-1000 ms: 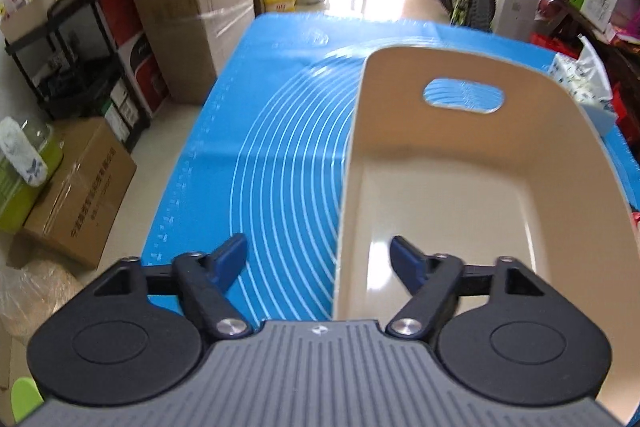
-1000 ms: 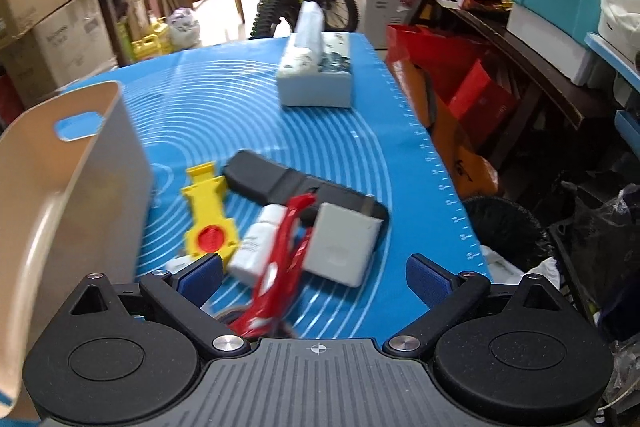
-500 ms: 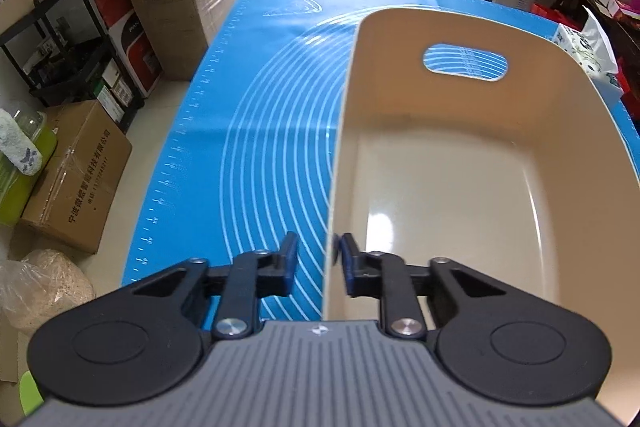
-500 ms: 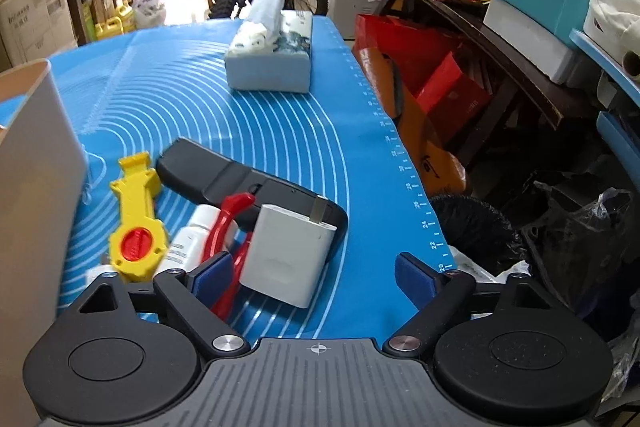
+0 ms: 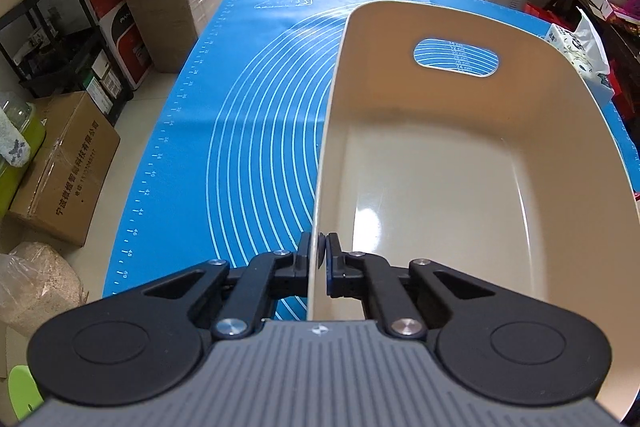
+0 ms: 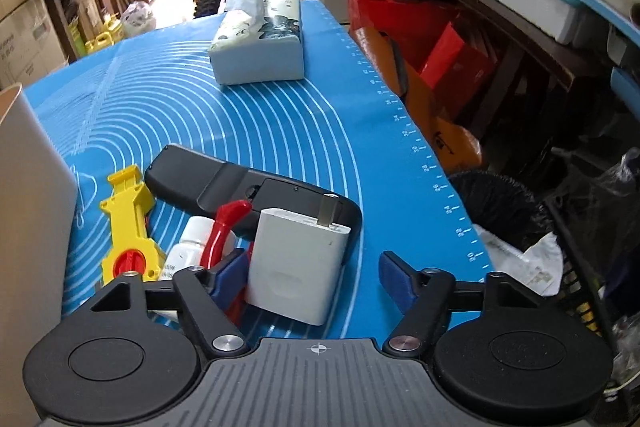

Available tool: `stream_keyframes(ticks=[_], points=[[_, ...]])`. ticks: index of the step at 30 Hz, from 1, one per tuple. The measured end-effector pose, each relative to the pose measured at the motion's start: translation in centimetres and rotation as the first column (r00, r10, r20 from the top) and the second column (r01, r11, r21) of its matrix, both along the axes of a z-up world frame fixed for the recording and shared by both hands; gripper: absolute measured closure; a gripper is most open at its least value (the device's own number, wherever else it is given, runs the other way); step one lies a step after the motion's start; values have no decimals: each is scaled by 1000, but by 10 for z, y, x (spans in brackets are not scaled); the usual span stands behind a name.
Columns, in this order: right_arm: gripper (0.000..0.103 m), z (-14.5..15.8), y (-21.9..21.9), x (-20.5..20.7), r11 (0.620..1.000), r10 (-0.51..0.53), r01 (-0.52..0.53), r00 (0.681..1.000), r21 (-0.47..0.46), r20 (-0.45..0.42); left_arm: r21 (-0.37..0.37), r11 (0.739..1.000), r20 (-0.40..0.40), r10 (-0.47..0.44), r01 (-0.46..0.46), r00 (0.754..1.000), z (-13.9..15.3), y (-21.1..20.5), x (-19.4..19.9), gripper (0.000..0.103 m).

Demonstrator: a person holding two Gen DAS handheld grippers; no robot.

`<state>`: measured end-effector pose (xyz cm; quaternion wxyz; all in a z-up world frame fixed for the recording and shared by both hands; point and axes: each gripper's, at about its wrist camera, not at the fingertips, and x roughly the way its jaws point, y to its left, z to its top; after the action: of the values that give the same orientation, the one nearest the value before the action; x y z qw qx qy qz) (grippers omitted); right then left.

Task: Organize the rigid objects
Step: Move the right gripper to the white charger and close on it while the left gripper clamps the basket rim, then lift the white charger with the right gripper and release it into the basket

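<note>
The left gripper (image 5: pixel 318 259) has its 2 fingers clenched on the beige bin's (image 5: pixel 460 195) near wall; the right gripper (image 6: pixel 314 277) hangs spread around the white charger (image 6: pixel 298 263).

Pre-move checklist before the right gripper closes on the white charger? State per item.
1. Left gripper clamped on the beige bin wall: ok, one finger on each side of the rim.
2. Bin free to receive: ok, the visible inside is bare.
3. Right gripper open: ok, wide gap.
4. White charger between the fingers: ok, though it sits close to the left finger with spare room on the right.
5. Neighbours clear of the grasp: not ok, the red tool lies right against the charger by the left finger and may get pinched.
6. Charger lying flat: cannot tell, it seems to lean on the black remote.
</note>
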<state>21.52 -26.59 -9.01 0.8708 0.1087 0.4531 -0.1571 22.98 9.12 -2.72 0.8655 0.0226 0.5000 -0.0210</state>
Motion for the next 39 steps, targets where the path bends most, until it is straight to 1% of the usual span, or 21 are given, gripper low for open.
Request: stream_keyframes(ticks=[3, 4, 10, 14, 16, 20, 22, 26, 28, 30, 35, 37, 39], points=[[42, 0, 0, 1, 999, -10, 10, 1000, 44, 6, 0, 1000, 0, 2, -2, 1000, 0, 0, 0, 96], [49, 0, 1, 1, 998, -5, 4, 1000, 57, 12, 0, 1000, 1, 5, -5, 1000, 0, -1, 0, 96], [49, 1, 4, -2, 999, -5, 4, 1000, 44, 25, 7, 1000, 4, 12, -12, 1000, 0, -3, -1, 95], [50, 2, 4, -3, 999, -20, 19, 1000, 35, 13, 3, 1000, 1, 11, -11, 1000, 0, -1, 0, 95], [50, 6, 4, -4, 999, -27, 26, 999, 40, 22, 2, 1000, 2, 9, -9, 1000, 0, -2, -1, 95], [50, 15, 9, -9, 1000, -23, 23, 999, 5, 39, -10, 1000, 1, 12, -12, 1000, 1, 0, -2, 95], [50, 21, 9, -13, 999, -29, 28, 998, 27, 52, -10, 1000, 2, 13, -13, 1000, 1, 0, -2, 96], [50, 38, 12, -21, 999, -36, 31, 994, 44, 104, -6, 1000, 2, 13, -13, 1000, 0, -1, -1, 96], [50, 51, 17, -27, 999, -21, 17, 989, 33, 149, -6, 1000, 1, 12, -12, 1000, 0, -1, -1, 96], [50, 62, 23, -31, 999, -5, -3, 981, 43, 192, -5, 1000, 1, 12, -12, 1000, 0, -1, -1, 96], [50, 85, 44, -38, 994, 46, -71, 963, 87, 266, -2, 1000, -3, 12, -12, 1000, 0, -2, -1, 96], [50, 93, 55, -39, 990, 82, -111, 953, 83, 293, -5, 1000, -4, 13, -13, 1000, 0, -1, -1, 96], [50, 99, 70, -38, 987, 123, -149, 940, 58, 317, -5, 1000, -4, 13, -13, 1000, 0, -1, -1, 96]])
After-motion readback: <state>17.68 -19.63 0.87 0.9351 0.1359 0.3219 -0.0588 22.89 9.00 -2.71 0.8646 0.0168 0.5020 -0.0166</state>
